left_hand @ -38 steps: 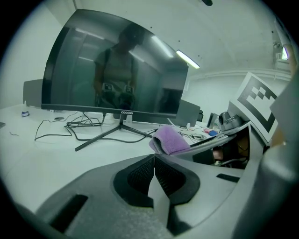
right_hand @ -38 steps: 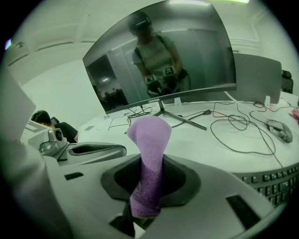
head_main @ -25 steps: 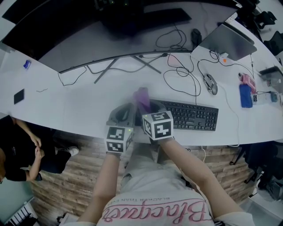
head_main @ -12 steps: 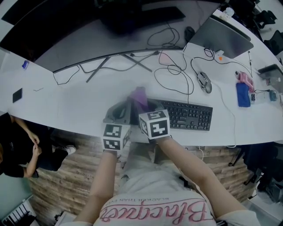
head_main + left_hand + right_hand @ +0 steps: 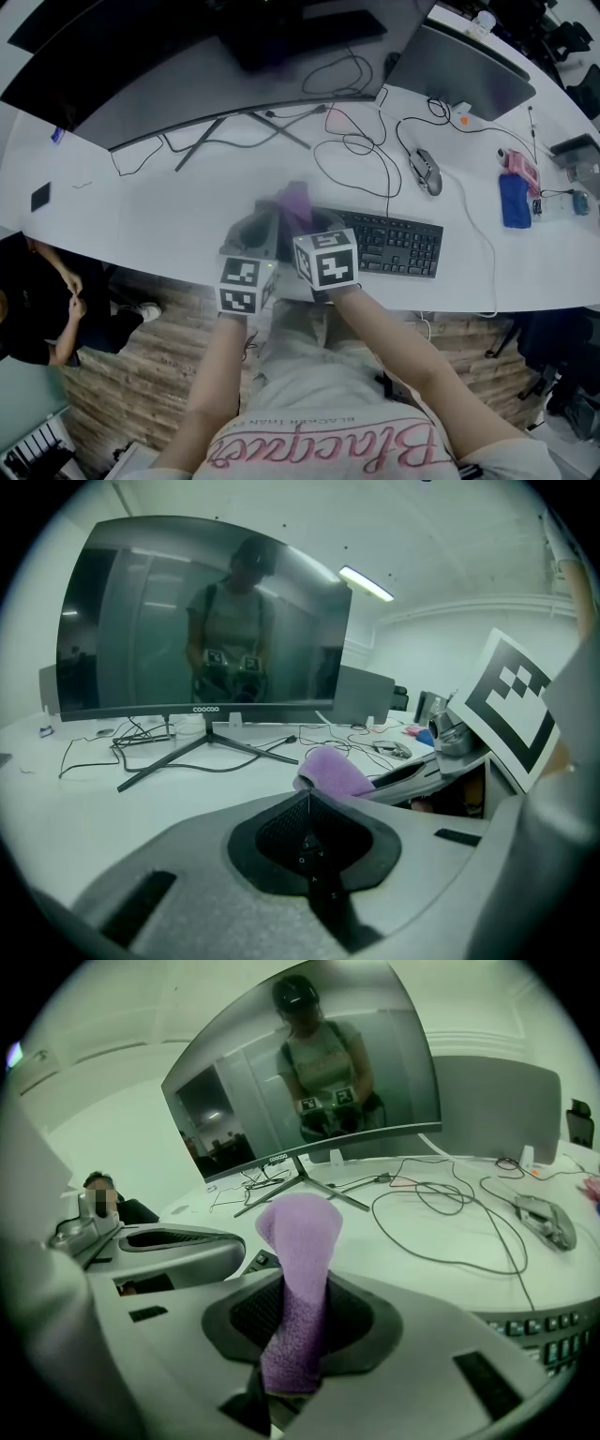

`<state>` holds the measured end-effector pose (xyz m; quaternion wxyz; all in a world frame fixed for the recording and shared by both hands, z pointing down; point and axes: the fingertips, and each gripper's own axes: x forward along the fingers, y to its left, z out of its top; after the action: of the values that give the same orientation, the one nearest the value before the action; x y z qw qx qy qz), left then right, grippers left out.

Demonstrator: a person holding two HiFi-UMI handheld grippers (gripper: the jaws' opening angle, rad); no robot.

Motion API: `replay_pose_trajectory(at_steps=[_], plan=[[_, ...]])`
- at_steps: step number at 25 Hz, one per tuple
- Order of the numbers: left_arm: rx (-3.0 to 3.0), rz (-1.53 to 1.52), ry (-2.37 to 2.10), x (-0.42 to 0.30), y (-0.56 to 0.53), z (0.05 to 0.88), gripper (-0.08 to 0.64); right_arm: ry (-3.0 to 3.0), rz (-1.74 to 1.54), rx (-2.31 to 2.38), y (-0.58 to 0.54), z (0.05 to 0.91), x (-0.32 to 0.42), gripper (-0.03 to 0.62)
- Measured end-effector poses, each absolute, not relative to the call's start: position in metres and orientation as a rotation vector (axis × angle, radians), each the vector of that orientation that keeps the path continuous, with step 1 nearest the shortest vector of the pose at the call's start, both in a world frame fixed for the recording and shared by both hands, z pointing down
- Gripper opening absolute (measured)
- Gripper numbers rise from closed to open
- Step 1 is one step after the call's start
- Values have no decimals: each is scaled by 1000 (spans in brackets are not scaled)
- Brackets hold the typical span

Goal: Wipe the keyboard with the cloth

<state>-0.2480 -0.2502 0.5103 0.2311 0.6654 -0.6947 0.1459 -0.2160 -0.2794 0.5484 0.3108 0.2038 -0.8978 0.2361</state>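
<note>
White worktop (image 5: 169, 220), cables on the far side. Your right gripper (image 5: 295, 1290) is clamped on the purple cloth (image 5: 300, 1227), free end forward for wiping, at the left end of the keyboard (image 5: 398, 246). Left gripper (image 5: 307, 810) is closed and empty, parked just beside.

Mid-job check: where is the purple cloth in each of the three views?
Head view: cloth at centre, by the keyboard's left end.
Left gripper view: cloth just right of centre, beyond the closed jaws.
Right gripper view: cloth at lower centre, upright, pinched between the jaws.
Shared landmark: the curved monitor, behind the cloth in all three.
</note>
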Motion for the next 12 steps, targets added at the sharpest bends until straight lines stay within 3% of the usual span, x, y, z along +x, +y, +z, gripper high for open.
replay_pose_trajectory(at_steps=[12], plan=[[1837,435,-1864,-197,-277,520,8,-2366,605,552,-304,550,-169,94]])
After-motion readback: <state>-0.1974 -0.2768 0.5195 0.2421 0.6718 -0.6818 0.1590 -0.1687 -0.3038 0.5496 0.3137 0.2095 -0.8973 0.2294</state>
